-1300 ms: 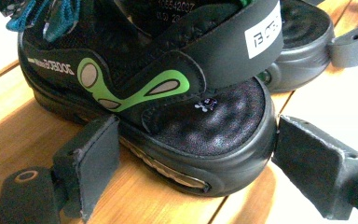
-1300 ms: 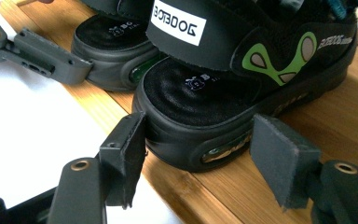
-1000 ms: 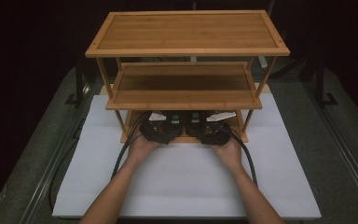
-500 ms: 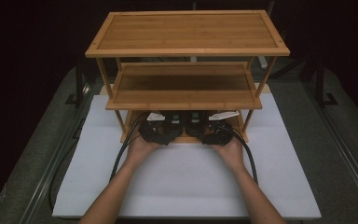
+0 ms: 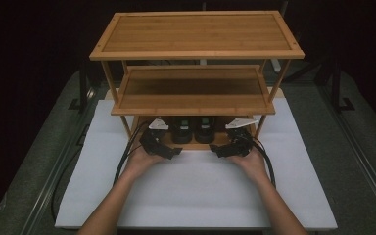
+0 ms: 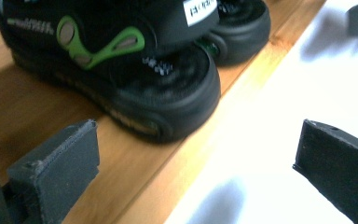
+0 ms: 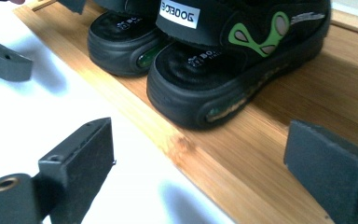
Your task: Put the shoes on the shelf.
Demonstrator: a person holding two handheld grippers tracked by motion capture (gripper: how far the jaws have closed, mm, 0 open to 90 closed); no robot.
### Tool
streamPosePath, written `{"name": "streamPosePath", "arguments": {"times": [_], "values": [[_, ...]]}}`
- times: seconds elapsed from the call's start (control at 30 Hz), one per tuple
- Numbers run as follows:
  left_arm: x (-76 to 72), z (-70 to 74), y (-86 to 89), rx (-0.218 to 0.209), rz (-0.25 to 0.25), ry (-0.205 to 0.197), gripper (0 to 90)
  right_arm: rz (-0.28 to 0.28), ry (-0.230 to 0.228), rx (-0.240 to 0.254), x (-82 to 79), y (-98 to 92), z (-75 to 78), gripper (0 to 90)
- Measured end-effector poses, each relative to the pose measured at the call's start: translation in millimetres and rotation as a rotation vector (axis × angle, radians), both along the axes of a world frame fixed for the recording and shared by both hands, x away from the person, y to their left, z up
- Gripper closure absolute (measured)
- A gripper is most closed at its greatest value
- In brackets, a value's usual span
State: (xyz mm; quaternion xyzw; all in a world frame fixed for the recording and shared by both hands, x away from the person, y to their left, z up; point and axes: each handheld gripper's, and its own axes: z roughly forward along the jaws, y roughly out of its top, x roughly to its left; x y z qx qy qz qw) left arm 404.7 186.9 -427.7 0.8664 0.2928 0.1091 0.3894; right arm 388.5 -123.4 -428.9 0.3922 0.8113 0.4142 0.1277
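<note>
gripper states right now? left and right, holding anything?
Left gripper: open, jaws just opened wider, nothing between them; shoes sit ahead on the shelf.
Right gripper: open, also just opened, holding nothing.

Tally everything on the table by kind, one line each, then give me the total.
Black shoes with green trim: 2, one beside the other on the bottom shelf
Bamboo shelf rack: 1
White mat: 1
Hand-held grippers: 2, left gripper and right gripper, both with jaws open
Total: 6

Bare forearms, no sleeves; black grippers, grey three-cornered plates, black trailing cables.
</note>
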Motion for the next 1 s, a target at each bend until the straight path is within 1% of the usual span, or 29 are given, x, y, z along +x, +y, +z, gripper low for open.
{"name": "streamPosePath", "arguments": {"times": [0.03,0.07,0.13,0.17,0.2,0.27,0.37,0.47,0.6,0.7,0.77,0.83,0.9,1.0], "values": [[-4.5,0.3,2.7,-0.011,0.012,0.006,0.0,0.000,-0.004,-0.001,-1.7,-2.0,0.5,3.5],[-6.3,0.8,6.0,-0.009,0.008,-0.002,0.0,-0.006,0.000,0.000,-4.9,-5.0,1.2,2.2],[-11.0,2.1,10.6,-0.002,0.010,0.002,0.0,-0.006,-0.006,-0.006,-9.4,-11.0,2.0,2.2],[-15.0,2.9,13.7,0.002,0.012,-0.003,0.0,-0.004,-0.012,-0.009,-12.4,-14.5,2.6,2.2],[-18.4,3.6,16.2,0.000,0.013,-0.004,0.0,-0.003,-0.005,-0.006,-15.5,-18.4,2.7,2.2],[-25.4,5.1,21.4,0.003,0.017,-0.007,0.0,-0.010,-0.010,-0.010,-21.4,-24.6,3.2,2.2],[-37.1,7.8,31.6,0.009,0.021,-0.026,0.0,-0.020,-0.021,-0.016,-29.3,-32.9,4.3,2.2],[-49.3,9.9,42.6,0.003,0.027,-0.034,0.0,-0.029,-0.034,-0.035,-39.4,-41.1,5.9,2.2],[-64.6,11.4,55.2,0.009,0.027,-0.041,0.0,-0.036,-0.039,-0.032,-53.1,-51.7,4.1,2.2],[-76.1,12.3,65.6,0.011,0.042,-0.048,0.0,-0.042,-0.042,-0.042,-60.4,-59.0,2.3,2.2],[-83.6,11.1,73.1,0.018,0.046,-0.052,0.0,-0.050,-0.037,-0.036,-66.9,-65.6,1.5,2.2],[-91.3,8.6,82.0,0.020,0.053,-0.046,0.0,-0.061,-0.042,-0.036,-73.4,-72.0,0.3,2.2],[-97.5,5.8,89.7,0.032,0.060,-0.050,0.0,-0.069,-0.043,-0.034,-80.0,-78.5,-1.1,2.2],[-105.3,2.9,100.1,0.051,0.075,-0.046,0.0,-0.080,-0.045,-0.051,-88.3,-86.7,-3.7,2.2]]}}
